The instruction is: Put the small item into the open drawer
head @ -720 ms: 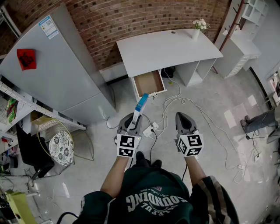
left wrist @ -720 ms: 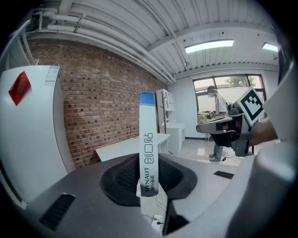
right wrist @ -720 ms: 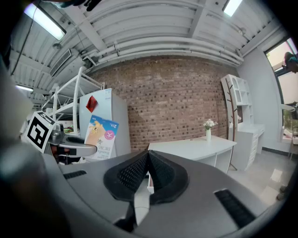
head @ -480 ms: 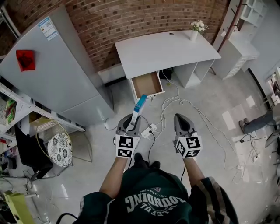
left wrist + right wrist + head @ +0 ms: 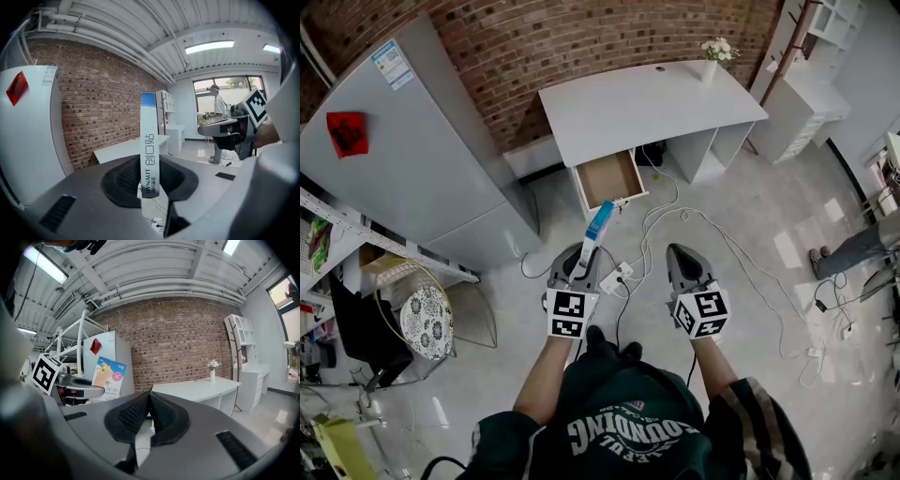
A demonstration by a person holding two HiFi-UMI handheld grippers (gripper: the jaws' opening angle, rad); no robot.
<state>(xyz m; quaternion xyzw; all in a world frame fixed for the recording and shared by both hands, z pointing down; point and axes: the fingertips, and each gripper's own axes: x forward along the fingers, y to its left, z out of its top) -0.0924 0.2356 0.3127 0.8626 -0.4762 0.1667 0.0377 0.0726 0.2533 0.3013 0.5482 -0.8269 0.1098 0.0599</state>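
My left gripper (image 5: 150,178) has its jaws clamped on the lower end of a slim white box (image 5: 148,140) with a blue top, held upright over the floor (image 5: 741,225), well short of the desk. Beside it is my right gripper (image 5: 149,405), jaws pressed together and holding nothing. Farther on, the open drawer (image 5: 610,178) juts from under the white desk (image 5: 647,103); I see only its bare brown bottom. A vase (image 5: 710,66) of flowers stands at the desk's far corner.

Lab or studio space dressed as home-office corner: red brick wall (image 5: 581,37), industrial ceiling with exposed white pipes (image 5: 164,287) and long tube light (image 5: 209,46); tall grey refrigerator (image 5: 412,159) beside white curved-top desk (image 5: 647,103) with open brown-lined drawer (image 5: 610,178); small white vase of flowers (image 5: 710,56) on desk; cluttered white metal rack (image 5: 366,230); loose white cables (image 5: 724,242) and white power strip (image 5: 614,278) on glossy pale floor (image 5: 741,187)
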